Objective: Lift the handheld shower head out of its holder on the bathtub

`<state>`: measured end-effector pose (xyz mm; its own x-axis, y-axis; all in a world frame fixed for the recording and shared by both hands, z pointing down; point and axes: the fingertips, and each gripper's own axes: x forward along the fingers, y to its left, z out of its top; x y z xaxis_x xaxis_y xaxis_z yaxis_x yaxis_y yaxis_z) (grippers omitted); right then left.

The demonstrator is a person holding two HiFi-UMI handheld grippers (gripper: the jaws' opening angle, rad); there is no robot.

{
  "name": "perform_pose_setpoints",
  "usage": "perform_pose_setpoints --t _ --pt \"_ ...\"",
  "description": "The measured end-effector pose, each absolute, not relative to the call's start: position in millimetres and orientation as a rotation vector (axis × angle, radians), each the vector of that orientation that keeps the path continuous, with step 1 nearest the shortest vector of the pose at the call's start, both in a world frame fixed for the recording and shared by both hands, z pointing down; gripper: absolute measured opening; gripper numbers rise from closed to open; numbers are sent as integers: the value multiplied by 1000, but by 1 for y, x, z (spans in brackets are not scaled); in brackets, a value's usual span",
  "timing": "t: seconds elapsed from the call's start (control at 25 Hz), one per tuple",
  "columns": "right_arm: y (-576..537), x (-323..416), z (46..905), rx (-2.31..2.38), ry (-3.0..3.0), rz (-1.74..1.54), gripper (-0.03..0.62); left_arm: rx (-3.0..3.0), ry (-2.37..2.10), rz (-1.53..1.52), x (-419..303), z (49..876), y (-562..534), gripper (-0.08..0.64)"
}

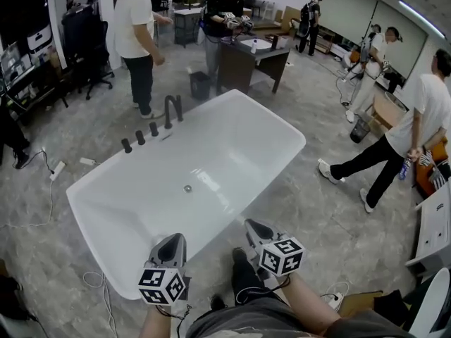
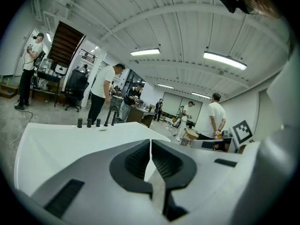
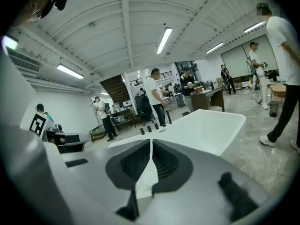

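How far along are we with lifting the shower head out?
Nothing is done yet: the black fittings stand untouched on the bathtub at its far rim. Nothing is in hand: the left gripper and right gripper are shut and empty at the near side. To do: reach across, grip, lift.

Black fittings point(image 1: 140, 138) on bathtub point(image 1: 113, 171) rim: too small to identify.

White bathtub point(image 1: 243, 136), black faucet point(image 1: 173, 110) and knobs point(image 1: 139, 138), grey mottled floor point(image 1: 303, 213), black-white square-patterned marker cubes point(image 1: 163, 285)
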<state>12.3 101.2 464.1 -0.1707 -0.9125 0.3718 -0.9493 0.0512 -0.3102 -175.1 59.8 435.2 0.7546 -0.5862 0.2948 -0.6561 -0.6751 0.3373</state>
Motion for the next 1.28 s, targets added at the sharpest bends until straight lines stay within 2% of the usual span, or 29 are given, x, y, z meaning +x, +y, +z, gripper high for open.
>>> perform_pose_setpoints --t 0.36,1.28 --pt "39 37 462 1960 -2275 730 29 2530 -1004 198 -170 427 29 21" --pt "-214 168 489 1763 -2339 681 29 2390 -1231 233 -48 440 -195 21"
